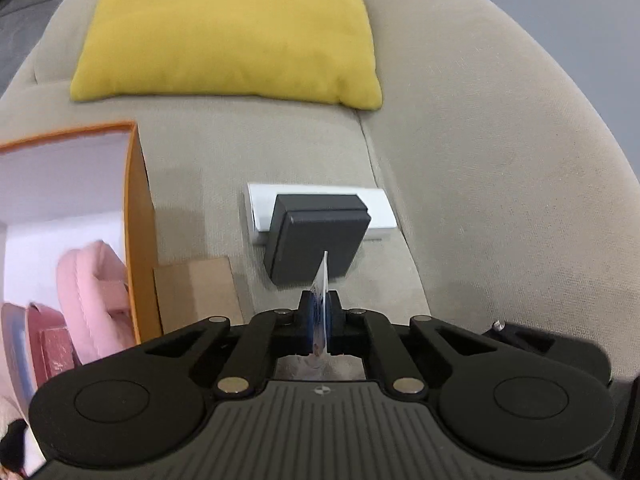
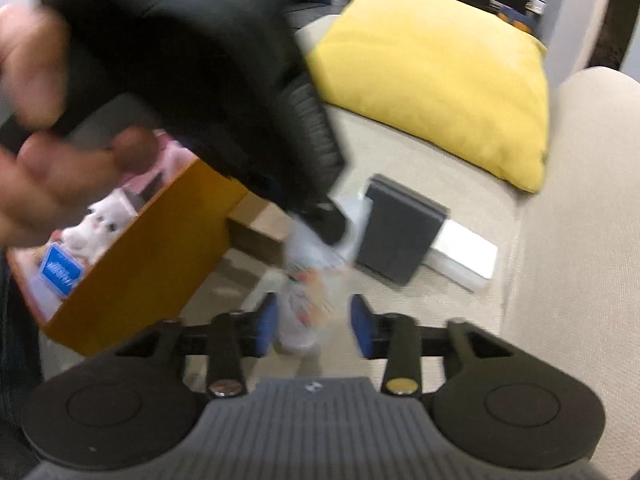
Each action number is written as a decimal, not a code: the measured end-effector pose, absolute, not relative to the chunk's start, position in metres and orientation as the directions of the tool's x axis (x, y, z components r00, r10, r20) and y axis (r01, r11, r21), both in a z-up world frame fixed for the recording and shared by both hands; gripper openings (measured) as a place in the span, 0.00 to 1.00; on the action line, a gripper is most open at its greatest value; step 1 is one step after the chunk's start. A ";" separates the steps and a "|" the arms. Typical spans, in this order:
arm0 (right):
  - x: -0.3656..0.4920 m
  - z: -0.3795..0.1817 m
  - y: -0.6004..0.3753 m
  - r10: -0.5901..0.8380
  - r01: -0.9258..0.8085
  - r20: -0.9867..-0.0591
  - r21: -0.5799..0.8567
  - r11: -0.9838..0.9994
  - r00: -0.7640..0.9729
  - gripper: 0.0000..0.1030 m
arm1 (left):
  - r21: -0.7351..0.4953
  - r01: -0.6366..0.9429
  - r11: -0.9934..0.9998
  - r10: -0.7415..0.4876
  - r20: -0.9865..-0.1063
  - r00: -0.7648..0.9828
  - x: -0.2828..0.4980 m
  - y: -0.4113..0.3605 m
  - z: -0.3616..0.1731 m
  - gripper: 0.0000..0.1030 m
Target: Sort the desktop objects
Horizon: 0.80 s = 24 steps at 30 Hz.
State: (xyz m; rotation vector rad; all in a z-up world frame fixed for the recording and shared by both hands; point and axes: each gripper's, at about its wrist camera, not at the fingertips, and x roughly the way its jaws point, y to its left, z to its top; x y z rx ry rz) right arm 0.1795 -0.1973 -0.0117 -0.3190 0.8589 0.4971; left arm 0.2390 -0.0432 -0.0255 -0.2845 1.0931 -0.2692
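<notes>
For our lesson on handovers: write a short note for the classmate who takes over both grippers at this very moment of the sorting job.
Left gripper: shut on a thin card, held on edge.
Right gripper: open, with a blurred packet between its pads.
Orange box: already holds pink and white soft things.
Left on the sofa: black box atop a white box, and a cardboard piece beside the orange box.
</notes>
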 end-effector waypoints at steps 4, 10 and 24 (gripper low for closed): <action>0.199 -0.012 -0.209 0.299 -0.534 -0.800 -0.030 0.845 0.519 0.43 | -0.298 0.113 0.948 -0.315 -0.823 0.472 0.238 -0.048 -0.025 0.04; 0.237 -0.015 -0.210 0.264 -0.585 -0.828 -0.092 0.806 0.494 0.43 | -0.155 0.184 0.970 -0.230 -0.829 0.509 0.232 -0.060 -0.030 0.04; 0.291 -0.019 -0.176 0.159 -0.823 -0.887 -0.317 0.472 0.433 0.65 | -0.181 0.174 0.968 -0.240 -0.872 0.427 0.240 -0.049 -0.036 0.07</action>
